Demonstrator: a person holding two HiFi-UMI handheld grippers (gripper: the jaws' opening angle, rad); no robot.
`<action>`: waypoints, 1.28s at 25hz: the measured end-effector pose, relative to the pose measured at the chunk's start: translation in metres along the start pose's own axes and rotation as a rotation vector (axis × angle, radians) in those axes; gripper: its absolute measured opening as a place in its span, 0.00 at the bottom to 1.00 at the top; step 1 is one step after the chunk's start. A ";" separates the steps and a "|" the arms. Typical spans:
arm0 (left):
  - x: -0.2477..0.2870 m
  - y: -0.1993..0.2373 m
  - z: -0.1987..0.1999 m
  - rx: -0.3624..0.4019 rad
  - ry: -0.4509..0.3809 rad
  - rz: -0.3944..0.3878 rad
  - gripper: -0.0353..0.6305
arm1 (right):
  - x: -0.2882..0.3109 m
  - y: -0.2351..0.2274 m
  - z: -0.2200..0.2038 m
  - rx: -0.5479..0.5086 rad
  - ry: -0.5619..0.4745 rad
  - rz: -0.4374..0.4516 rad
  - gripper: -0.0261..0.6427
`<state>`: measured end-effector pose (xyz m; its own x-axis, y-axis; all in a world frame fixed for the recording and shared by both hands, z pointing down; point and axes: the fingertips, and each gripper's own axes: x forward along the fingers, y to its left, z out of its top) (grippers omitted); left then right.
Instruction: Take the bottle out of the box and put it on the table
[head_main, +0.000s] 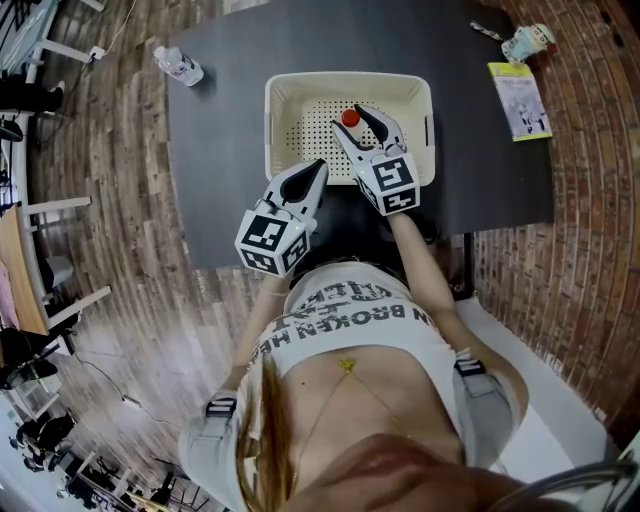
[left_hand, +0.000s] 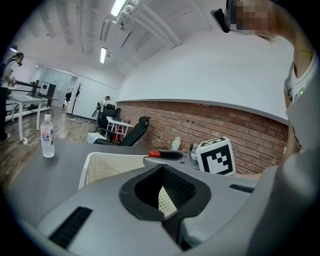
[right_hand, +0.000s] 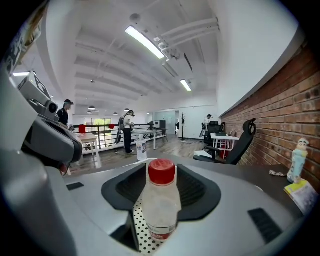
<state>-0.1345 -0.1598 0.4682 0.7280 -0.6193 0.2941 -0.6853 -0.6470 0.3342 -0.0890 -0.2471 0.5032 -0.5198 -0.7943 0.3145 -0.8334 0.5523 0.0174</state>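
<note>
Risk first: the red-capped bottle (head_main: 350, 118) stands upright inside the white perforated box (head_main: 285, 86), near its middle. It looks clear, light and maybe empty, so if one pad touches before the other it could tip over or skid on the box floor. The right gripper (head_main: 352, 121) has its jaws spread, one either side of the bottle with a gap showing on both sides and no squeeze yet. It sits fairly high on the body, and my guess is that closing near the neck or cap could let the bottle pivot or slip out on the lift. Closing too hard could buckle thin plastic. On the way out, the bottle base could catch the box rim. Pose: the right gripper reaches over the near rim, pointing forward and slightly down. The left gripper (head_main: 316, 168) hovers just outside the near rim over the dark table (head_main: 220, 150), jaw tips pressed together and empty.
</note>
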 end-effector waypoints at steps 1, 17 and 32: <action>0.000 0.000 0.000 -0.001 -0.001 -0.001 0.06 | 0.001 0.000 0.000 -0.006 0.003 0.002 0.30; -0.002 0.002 -0.003 -0.029 -0.018 -0.003 0.06 | 0.001 -0.001 -0.004 0.013 -0.021 -0.019 0.28; -0.005 0.001 -0.010 -0.045 -0.008 -0.005 0.06 | 0.000 -0.001 -0.006 0.021 -0.034 -0.025 0.28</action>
<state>-0.1388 -0.1526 0.4761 0.7314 -0.6196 0.2850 -0.6798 -0.6296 0.3761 -0.0872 -0.2464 0.5085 -0.5045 -0.8163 0.2814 -0.8499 0.5270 0.0051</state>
